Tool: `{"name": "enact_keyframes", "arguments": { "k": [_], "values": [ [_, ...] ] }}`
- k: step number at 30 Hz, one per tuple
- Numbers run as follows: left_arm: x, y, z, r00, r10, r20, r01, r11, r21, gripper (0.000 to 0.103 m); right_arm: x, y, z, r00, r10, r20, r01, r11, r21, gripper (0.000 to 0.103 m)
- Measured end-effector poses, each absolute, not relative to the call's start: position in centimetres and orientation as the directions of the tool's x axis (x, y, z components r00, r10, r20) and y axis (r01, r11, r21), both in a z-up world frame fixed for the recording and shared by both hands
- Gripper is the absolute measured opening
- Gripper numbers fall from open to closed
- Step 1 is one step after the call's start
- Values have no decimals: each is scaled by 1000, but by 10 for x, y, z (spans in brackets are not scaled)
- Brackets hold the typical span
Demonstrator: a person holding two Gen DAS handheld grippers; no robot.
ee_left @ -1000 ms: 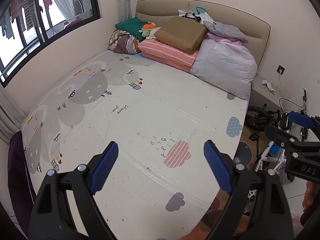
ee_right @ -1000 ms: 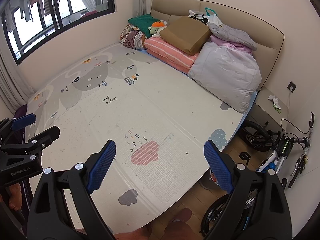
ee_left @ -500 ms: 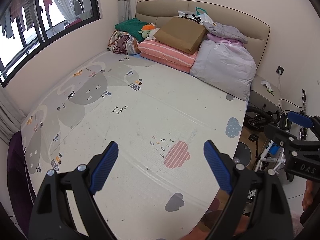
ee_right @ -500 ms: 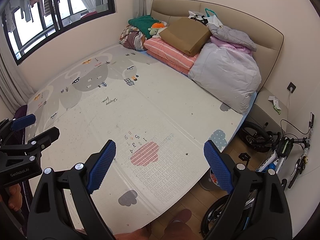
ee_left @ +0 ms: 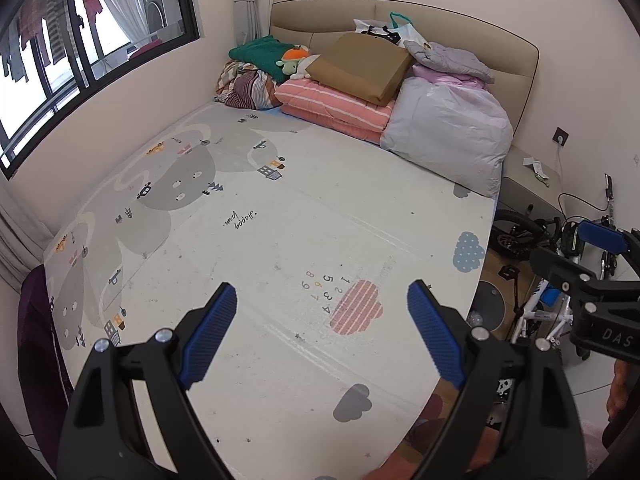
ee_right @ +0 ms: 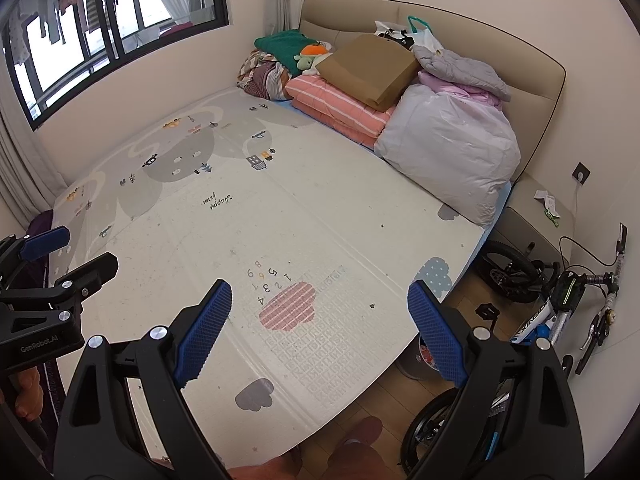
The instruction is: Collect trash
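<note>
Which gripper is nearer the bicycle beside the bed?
Right. The right gripper hangs over the play mat's edge on the bicycle side; the left gripper is on its far side, over the mat's middle. Both open.

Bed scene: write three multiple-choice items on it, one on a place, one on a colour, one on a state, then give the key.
1. Where is the brown box?
A. on the striped quilt
B. on the floor
C. on the nightstand

2. What colour is the striped cloud on the mat?
A. green
B. pink
C. black

3. How are the left gripper and right gripper?
A. both shut on trash
B. one open, one shut
C. both open, empty

Key: 1 A, the box lies tilted on the folded quilt by the headboard. 2 B, its stripes are pink and white. 3 C, each pair of blue pads stands wide apart with only the mat showing between.
</note>
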State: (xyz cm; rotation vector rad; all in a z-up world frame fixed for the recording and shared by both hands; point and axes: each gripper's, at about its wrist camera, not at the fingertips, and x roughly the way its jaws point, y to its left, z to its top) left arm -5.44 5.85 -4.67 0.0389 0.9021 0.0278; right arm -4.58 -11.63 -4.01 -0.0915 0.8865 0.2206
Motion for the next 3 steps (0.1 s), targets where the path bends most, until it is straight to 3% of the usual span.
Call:
{"name": "enact_keyframes", "arguments": {
  "k": [3],
  "values": [
    [-54,60,-47,619,38,-785,-10,999,40,87,-46,-116,-40,610,152,-777,-228,974,12,86]
  ]
}}
